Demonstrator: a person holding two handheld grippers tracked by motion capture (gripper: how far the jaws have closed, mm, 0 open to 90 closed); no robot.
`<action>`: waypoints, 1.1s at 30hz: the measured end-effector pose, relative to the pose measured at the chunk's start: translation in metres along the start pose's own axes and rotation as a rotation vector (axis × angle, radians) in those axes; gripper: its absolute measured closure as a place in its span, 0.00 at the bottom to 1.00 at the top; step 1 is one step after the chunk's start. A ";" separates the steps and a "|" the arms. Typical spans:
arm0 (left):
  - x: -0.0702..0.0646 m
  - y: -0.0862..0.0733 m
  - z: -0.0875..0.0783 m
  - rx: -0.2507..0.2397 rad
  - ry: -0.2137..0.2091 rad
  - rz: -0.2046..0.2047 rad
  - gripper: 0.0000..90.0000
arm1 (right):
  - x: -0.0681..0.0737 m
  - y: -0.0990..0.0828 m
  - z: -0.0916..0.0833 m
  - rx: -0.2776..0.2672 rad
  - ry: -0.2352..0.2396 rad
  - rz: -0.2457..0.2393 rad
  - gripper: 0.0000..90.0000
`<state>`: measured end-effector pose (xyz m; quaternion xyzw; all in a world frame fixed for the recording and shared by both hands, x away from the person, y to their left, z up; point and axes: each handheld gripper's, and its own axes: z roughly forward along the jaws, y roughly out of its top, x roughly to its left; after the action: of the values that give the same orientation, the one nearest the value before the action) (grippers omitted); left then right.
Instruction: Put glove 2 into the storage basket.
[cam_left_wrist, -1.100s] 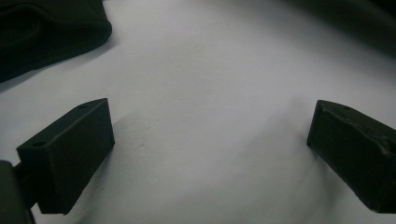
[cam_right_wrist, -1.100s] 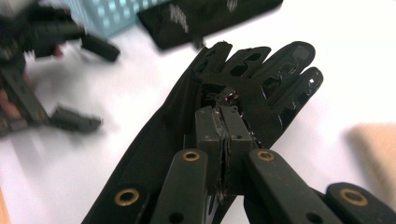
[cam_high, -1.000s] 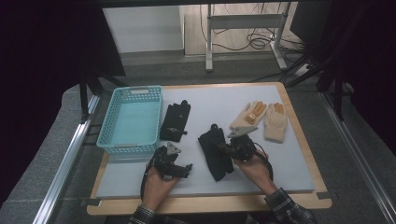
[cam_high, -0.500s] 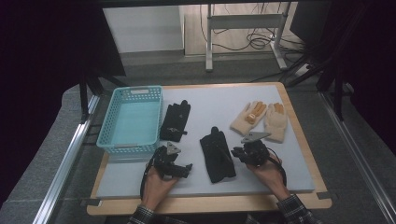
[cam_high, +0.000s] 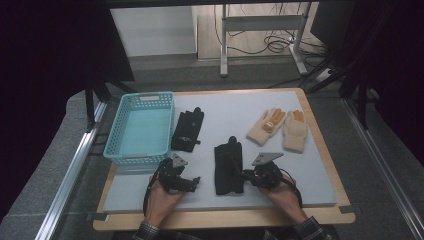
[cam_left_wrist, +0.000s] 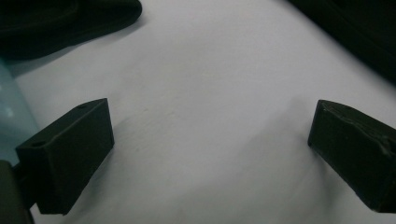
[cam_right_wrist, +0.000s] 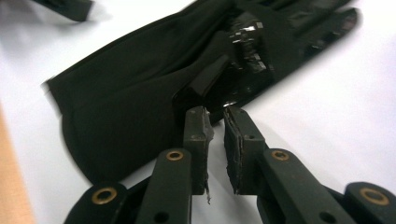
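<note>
A black glove (cam_high: 228, 165) lies flat on the white mat near the front, and a second black glove (cam_high: 187, 129) lies beside the basket. My right gripper (cam_high: 246, 176) rests low at the near glove's right edge. In the right gripper view its jaws (cam_right_wrist: 217, 114) stand a narrow gap apart, having just been opening, with nothing between them; the black glove (cam_right_wrist: 140, 79) lies just beyond the tips. My left gripper (cam_high: 196, 181) sits left of that glove, jaws (cam_left_wrist: 210, 121) wide open over bare mat.
A turquoise basket (cam_high: 141, 127) stands at the left of the mat. A pair of tan gloves (cam_high: 280, 127) lies at the back right. The wooden table edge (cam_high: 225, 217) runs along the front. A dark glove corner (cam_left_wrist: 70, 18) shows at the upper left of the left gripper view.
My right gripper has drawn back toward the front edge and slightly right, off the near black glove. The left gripper has stayed put.
</note>
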<state>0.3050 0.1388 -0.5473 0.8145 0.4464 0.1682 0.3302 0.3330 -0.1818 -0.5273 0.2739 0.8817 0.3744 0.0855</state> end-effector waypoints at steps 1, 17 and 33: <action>0.000 -0.001 -0.001 -0.003 0.006 0.002 0.01 | 0.001 0.000 0.000 0.000 0.010 -0.002 0.86; 0.004 -0.011 -0.006 -0.010 -0.013 -0.023 0.01 | -0.026 0.055 0.013 -0.076 0.016 -0.011 0.72; 0.005 -0.011 -0.006 -0.013 -0.015 -0.025 0.01 | -0.023 0.147 0.102 0.024 0.057 -0.104 0.70</action>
<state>0.2969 0.1493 -0.5507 0.8080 0.4528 0.1610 0.3410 0.4496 -0.0480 -0.4967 0.2177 0.9014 0.3664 0.0762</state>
